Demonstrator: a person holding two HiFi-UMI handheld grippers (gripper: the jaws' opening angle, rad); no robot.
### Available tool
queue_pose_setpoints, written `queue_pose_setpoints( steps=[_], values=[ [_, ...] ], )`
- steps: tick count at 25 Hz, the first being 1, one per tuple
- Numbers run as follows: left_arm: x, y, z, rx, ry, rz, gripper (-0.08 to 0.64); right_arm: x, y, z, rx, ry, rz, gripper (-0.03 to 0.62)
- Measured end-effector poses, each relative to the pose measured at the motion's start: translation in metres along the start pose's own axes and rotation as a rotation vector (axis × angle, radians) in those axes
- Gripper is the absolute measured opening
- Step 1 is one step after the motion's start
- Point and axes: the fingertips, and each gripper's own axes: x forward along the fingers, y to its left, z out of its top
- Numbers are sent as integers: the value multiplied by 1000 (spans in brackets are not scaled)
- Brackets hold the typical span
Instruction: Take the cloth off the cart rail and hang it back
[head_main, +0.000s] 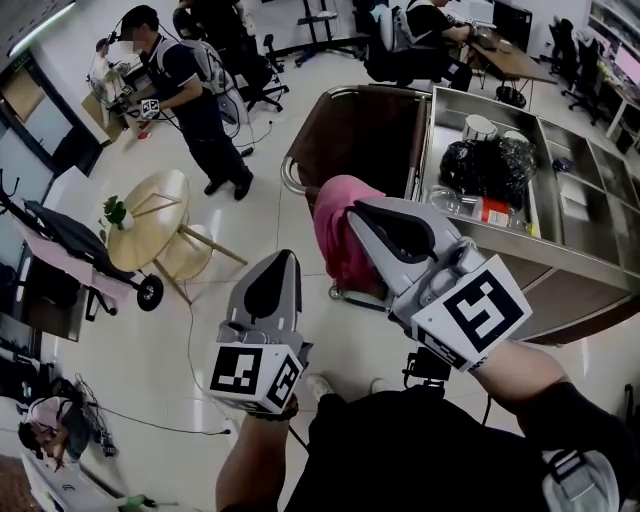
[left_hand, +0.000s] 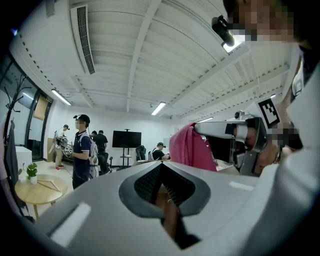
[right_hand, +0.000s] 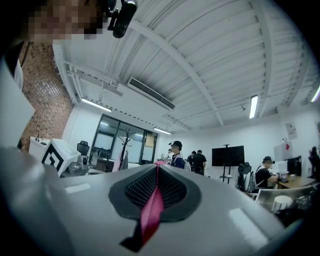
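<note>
A steel-topped cart (head_main: 365, 135) stands beyond both pairs of fingers, and its right end is cut off by the frame. A pink cloth (head_main: 338, 230) is clamped in the closed fingers of the right gripper (head_main: 356, 210) and hangs below them, partly hidden by the gripper's body. Whether it touches the cart's rail (head_main: 290, 172) cannot be told. The left gripper (head_main: 283, 256) is held alongside with its fingers together. A tan strip seen in their slit cannot be identified.

Head camera looks steeply down at the cart (head_main: 370, 135); both gripper cameras tilt up along their jaws (mostly ceiling (left_hand: 150, 60)), sharing the television (left_hand: 126, 139).
</note>
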Motion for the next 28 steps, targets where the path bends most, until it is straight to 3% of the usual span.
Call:
queue_pose_setpoints(
  steps=[13, 18, 24, 28],
  values=[
    [16, 155, 26, -53, -25, -136, 0, 161, 13, 8, -76, 54, -152, 6],
    [35, 197, 43, -73, -32, -196, 0, 209, -2, 20, -98, 75, -226, 6],
    [16, 257, 71, -110, -54, -241, 0, 269, 17, 36, -132, 116, -298, 6],
    [26, 272, 63, -130, -57, -263, 0, 286, 4, 27, -147, 139, -330, 6]
  ],
)
